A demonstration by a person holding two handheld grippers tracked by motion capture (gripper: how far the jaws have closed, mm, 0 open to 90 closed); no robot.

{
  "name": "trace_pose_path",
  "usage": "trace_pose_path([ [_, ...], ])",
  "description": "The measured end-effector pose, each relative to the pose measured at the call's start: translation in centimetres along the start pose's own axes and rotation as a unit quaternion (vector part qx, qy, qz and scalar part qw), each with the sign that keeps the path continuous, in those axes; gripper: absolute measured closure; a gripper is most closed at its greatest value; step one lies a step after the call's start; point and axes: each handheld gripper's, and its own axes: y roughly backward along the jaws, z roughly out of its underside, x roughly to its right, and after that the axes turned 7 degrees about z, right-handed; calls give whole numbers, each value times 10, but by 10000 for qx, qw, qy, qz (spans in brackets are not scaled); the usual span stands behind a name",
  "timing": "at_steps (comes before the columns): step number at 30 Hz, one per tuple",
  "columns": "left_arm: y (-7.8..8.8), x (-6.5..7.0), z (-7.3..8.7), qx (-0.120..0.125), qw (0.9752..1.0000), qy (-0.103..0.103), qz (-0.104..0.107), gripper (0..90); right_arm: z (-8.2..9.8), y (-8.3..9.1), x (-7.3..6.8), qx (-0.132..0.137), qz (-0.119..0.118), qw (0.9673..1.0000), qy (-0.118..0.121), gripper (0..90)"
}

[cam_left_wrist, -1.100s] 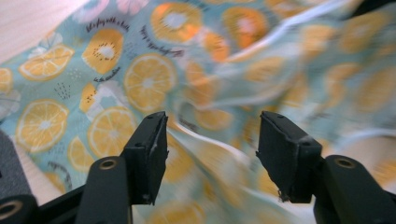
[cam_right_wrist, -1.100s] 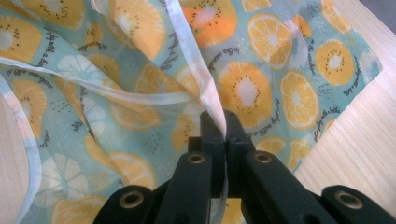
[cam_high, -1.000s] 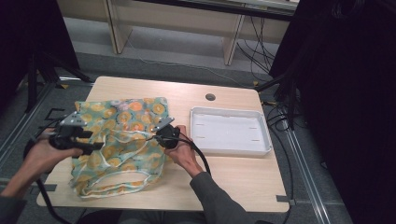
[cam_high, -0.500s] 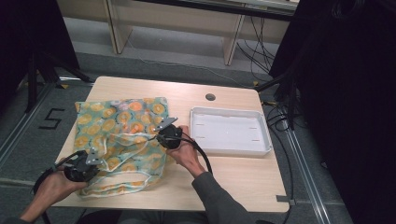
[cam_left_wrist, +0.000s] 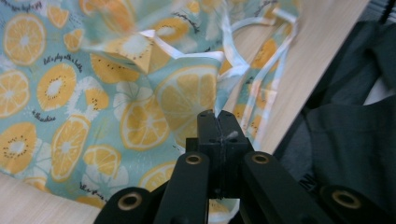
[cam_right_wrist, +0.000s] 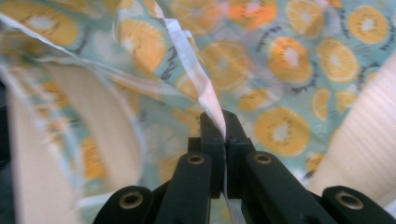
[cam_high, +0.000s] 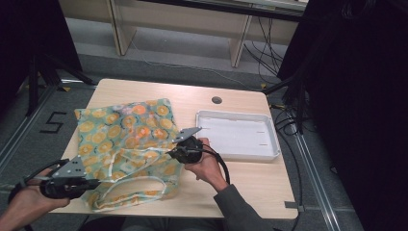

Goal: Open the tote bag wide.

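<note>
Both clamped now — left hand-held gripper (cam_left_wrist: 218, 122) just closed on the citrus-print cloth (cam_high: 130, 139), right hand-held gripper (cam_right_wrist: 223, 125) pinching its white-trimmed edge — cloth spread on the surface (cam_high: 250, 183), beside 1 white tray (cam_high: 238, 135).

My left gripper (cam_high: 91, 183) sits at the table's (cam_high: 250, 180) near-left corner, my right gripper (cam_high: 171, 154) mid-table. The cloth (cam_high: 125, 130) lies between them and stretches behind both toward the far edge. The tray (cam_high: 238, 153) rests on the table just right of my right gripper, well apart from the left one.
</note>
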Motion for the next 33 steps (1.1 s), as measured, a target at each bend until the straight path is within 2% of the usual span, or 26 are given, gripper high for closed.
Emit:
trace_pose_path([
  [1,5,0,-1,81,10000,43,-12,898,1,6,-4,-70,-104,9998,-147,900],
  [3,15,-8,-3,180,9998,35,-72,898,0,14,-5,-83,-221,9997,-86,900],
  [5,21,-24,-7,283,9992,153,-222,898,-5,14,-2,-27,-249,9997,14,900],
  [6,22,-33,-10,372,9985,225,-321,898,-7,12,-2,-81,-212,9995,-230,896],
  [7,23,-44,-13,416,9982,226,-358,898,-9,7,2,-59,-177,9997,-187,885],
  [9,21,-61,-19,472,9970,362,-504,898,-12,-5,8,-165,-60,9994,-283,850],
  [10,18,-71,-21,493,9967,393,-516,898,-13,-14,13,-267,80,9991,-321,814],
  [11,18,-71,-21,493,9967,393,-516,898,-13,-23,16,-356,181,9984,-394,788],
  [12,11,-87,-24,465,9956,556,-598,898,-13,-33,19,-440,324,9976,-433,759],
  [13,7,-93,-25,427,9950,654,-621,898,-12,-37,22,-558,444,9965,-434,747],
  [14,3,-98,-26,440,9930,850,-690,898,-10,-43,24,-623,555,9956,-438,722],
  [15,3,-98,-26,440,9930,850,-690,898,-10,-43,24,-623,555,9956,-438,722],
  [16,-2,-109,-26,320,9938,826,-673,898,-10,-45,27,-743,637,9943,-426,689],
  [17,-10,-115,-25,301,9923,988,-686,898,-10,-36,33,-730,900,9913,-625,607],
  [19,-12,-118,-25,269,9921,1018,-679,898,-10,-25,37,-574,1007,9917,-556,583],
  [20,-19,-122,-25,277,9908,1142,-678,898,-12,-13,37,-385,1014,9930,-469,567],
  [22,-22,-124,-26,278,9907,1143,-677,898,-17,-1,33,54,710,9964,-469,548],
  [23,-23,-123,-26,303,9892,1281,-644,898,-18,4,30,193,501,9977,-414,532],
  [24,-23,-124,-26,294,9900,1202,-684,898,-19,7,25,189,378,9986,-322,518],
  [25,-23,-125,-25,289,9899,1209,-678,898,-19,7,20,179,296,9992,-209,499],
  [28,-23,-125,-25,273,9904,1191,-644,897,-19,-6,4,-27,38,9999,113,458],
  [30,-23,-124,-24,282,9903,1198,-644,897,-19,-19,-4,-242,101,9984,496,436],
  [31,-23,-124,-24,282,9903,1198,-644,898,-19,-19,-4,-242,101,9984,496,436],
  [32,-24,-124,-24,305,9902,1206,-632,897,-19,-33,-10,-483,160,9961,716,474],
  [33,-24,-125,-23,286,9907,1181,-611,897,-19,-37,-11,-545,180,9943,901,523],
])
